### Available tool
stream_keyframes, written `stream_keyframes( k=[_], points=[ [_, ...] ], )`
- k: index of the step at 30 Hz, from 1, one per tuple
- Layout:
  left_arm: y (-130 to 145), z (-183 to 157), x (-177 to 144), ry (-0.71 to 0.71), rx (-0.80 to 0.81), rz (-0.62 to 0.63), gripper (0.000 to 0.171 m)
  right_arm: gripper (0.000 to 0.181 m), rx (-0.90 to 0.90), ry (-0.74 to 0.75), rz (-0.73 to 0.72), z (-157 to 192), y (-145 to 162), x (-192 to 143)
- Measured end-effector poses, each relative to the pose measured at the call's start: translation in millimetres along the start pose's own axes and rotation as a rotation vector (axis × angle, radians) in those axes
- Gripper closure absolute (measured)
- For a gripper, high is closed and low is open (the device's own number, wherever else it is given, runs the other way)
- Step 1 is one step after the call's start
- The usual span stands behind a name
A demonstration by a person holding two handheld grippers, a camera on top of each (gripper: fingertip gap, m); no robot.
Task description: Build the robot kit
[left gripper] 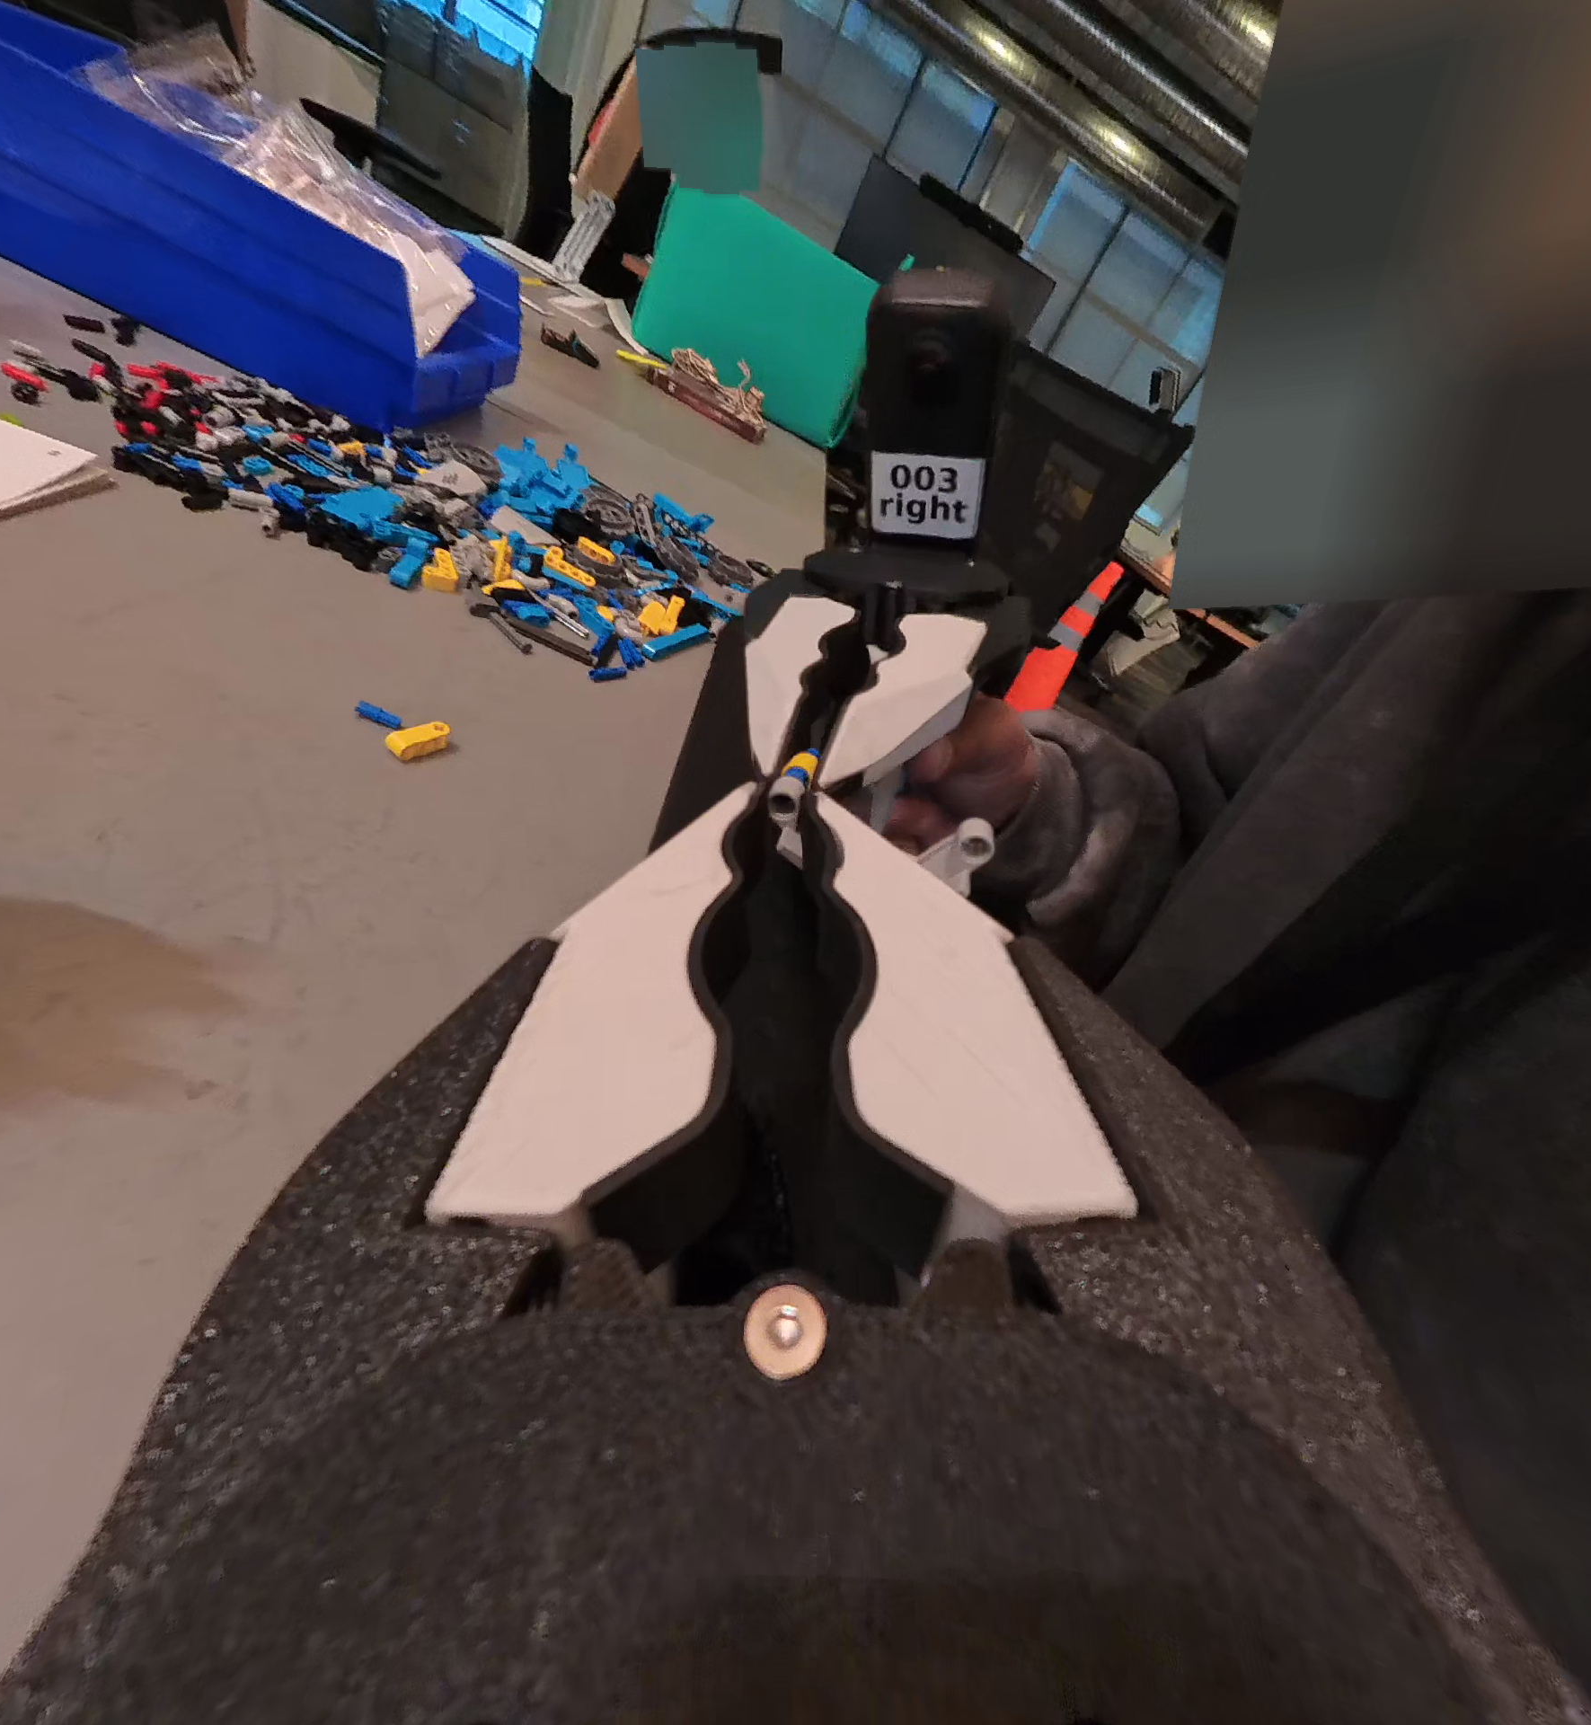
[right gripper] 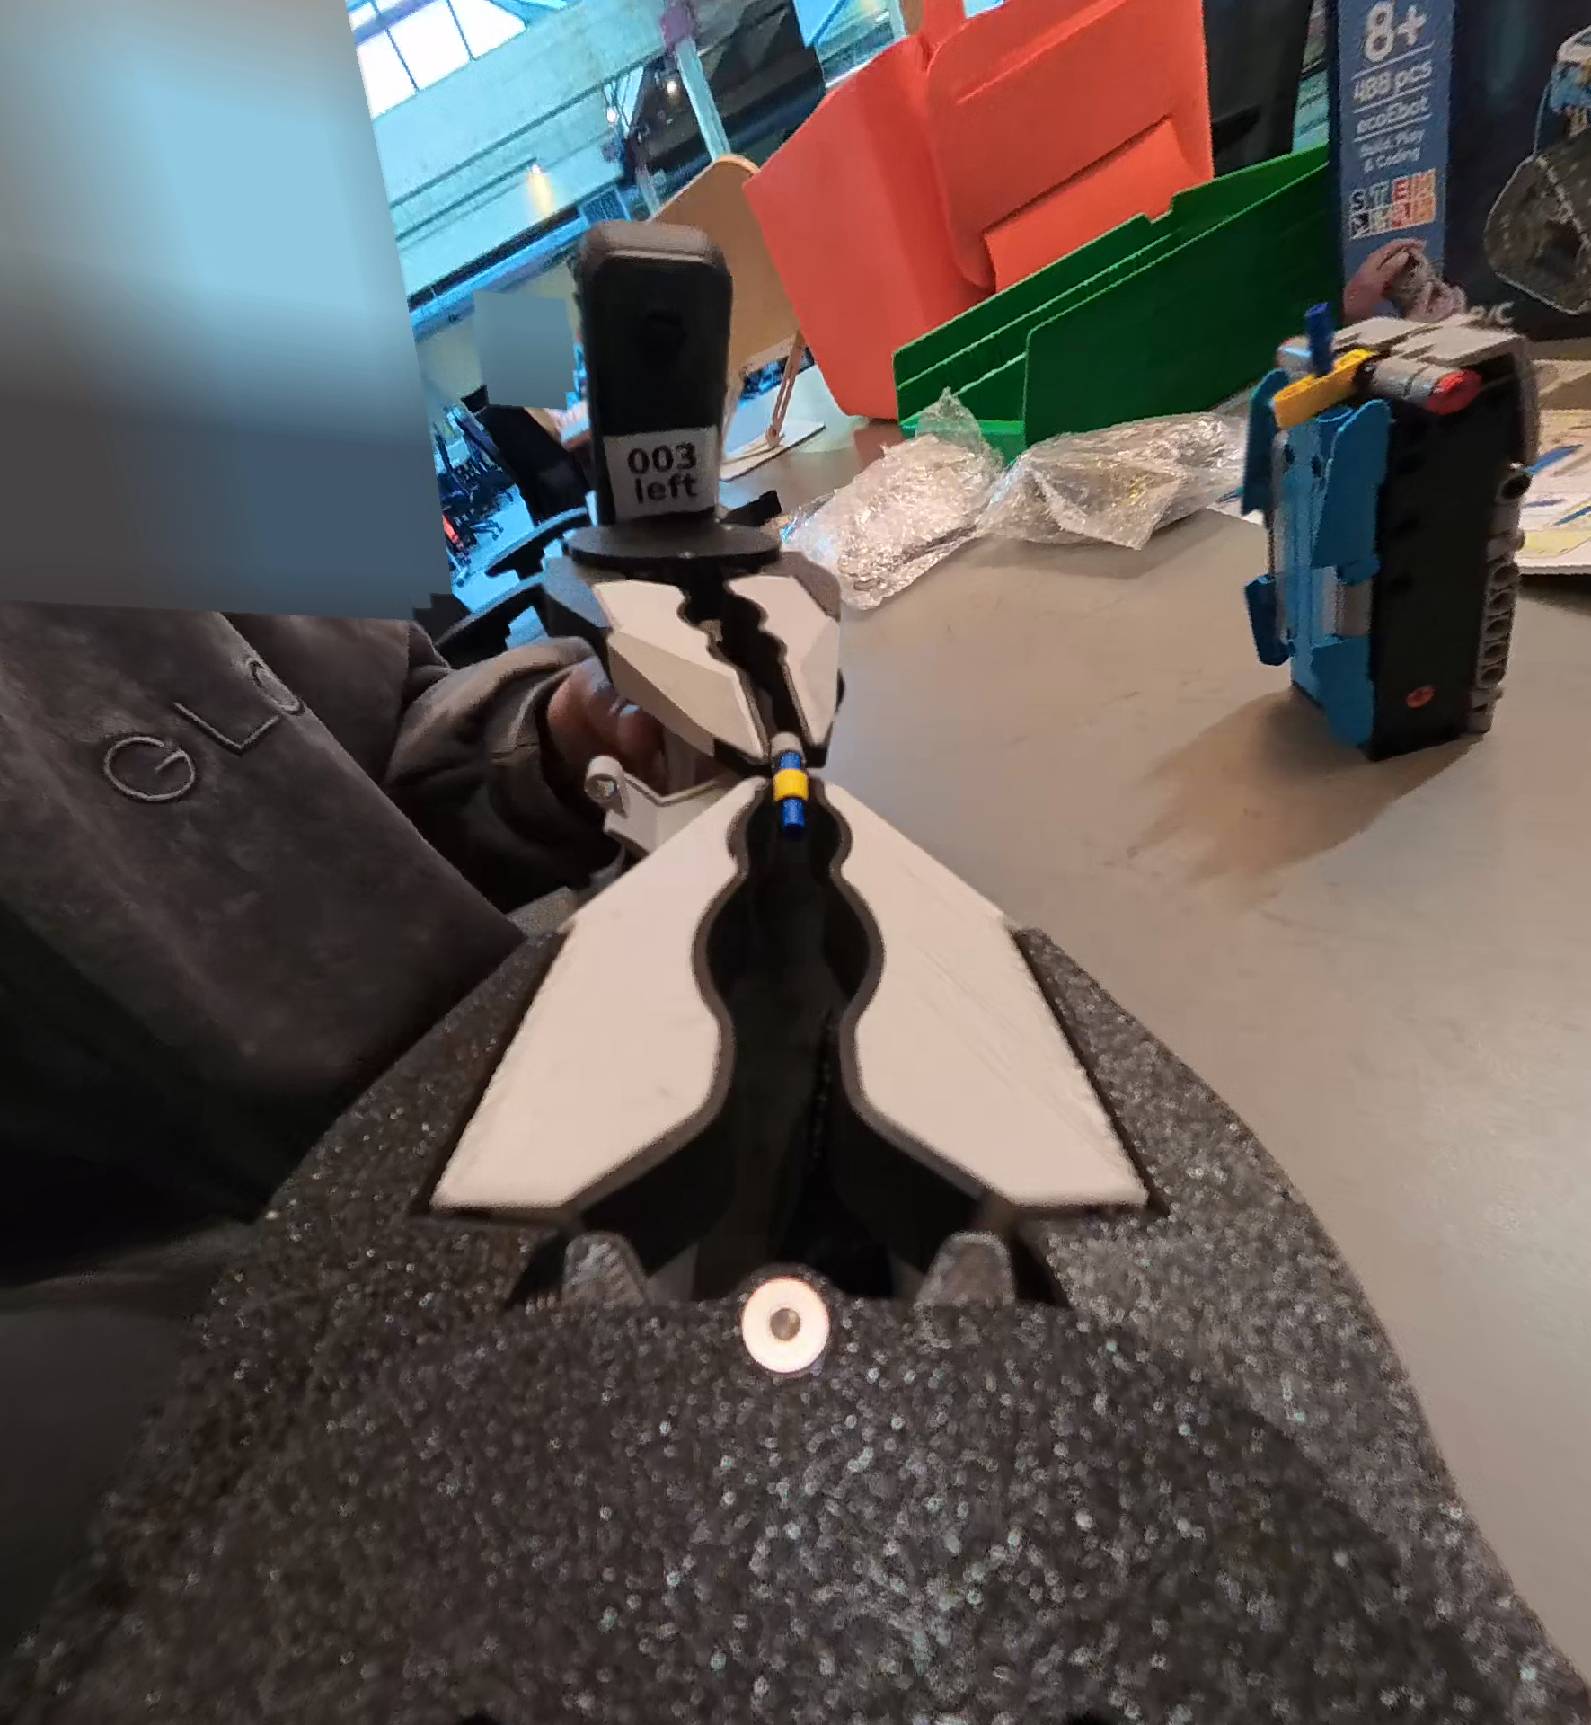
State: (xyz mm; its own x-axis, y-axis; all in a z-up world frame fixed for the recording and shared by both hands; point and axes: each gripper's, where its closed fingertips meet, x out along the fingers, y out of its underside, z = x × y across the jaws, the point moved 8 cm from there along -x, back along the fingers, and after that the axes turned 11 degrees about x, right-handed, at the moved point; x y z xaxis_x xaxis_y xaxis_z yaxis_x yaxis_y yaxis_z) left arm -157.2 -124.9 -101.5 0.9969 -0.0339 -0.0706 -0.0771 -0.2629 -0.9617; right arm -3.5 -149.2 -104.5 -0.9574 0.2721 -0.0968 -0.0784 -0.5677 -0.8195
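Above the near table edge [right gripper: 1146, 933], keep both grippers, left gripper [left gripper: 787, 812] and right gripper [right gripper: 787, 793], pinching the small pin assembly [right gripper: 788, 782] tip-to-tip, axes aligned.

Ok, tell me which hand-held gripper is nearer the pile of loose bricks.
Right. The right hand-held gripper sits just beside the pile of loose bricks; the left hand-held gripper meets it tip to tip on a small pin, its body farther back.

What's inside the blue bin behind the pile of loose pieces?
Crumpled clear plastic bags stick up out of the blue bin, with a whitish one at its near end. The bin's wall hides anything lying beneath them.
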Motion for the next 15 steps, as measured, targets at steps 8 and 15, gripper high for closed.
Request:
stream_keyframes(
  k=[8, 15],
  points=[
    [-0.4, 2.5, -3.0, 0.107, -0.065, -0.005, 0.167, 0.175, -0.08, -0.023, 0.029, 4.9, -1.9, 0.7],
    [1.3, 2.9, -1.4, 0.137, -0.085, 0.02, 0.167, 0.175, -0.203, 0.033, 0.093, 10.3, -3.0, -0.9]
  ],
)
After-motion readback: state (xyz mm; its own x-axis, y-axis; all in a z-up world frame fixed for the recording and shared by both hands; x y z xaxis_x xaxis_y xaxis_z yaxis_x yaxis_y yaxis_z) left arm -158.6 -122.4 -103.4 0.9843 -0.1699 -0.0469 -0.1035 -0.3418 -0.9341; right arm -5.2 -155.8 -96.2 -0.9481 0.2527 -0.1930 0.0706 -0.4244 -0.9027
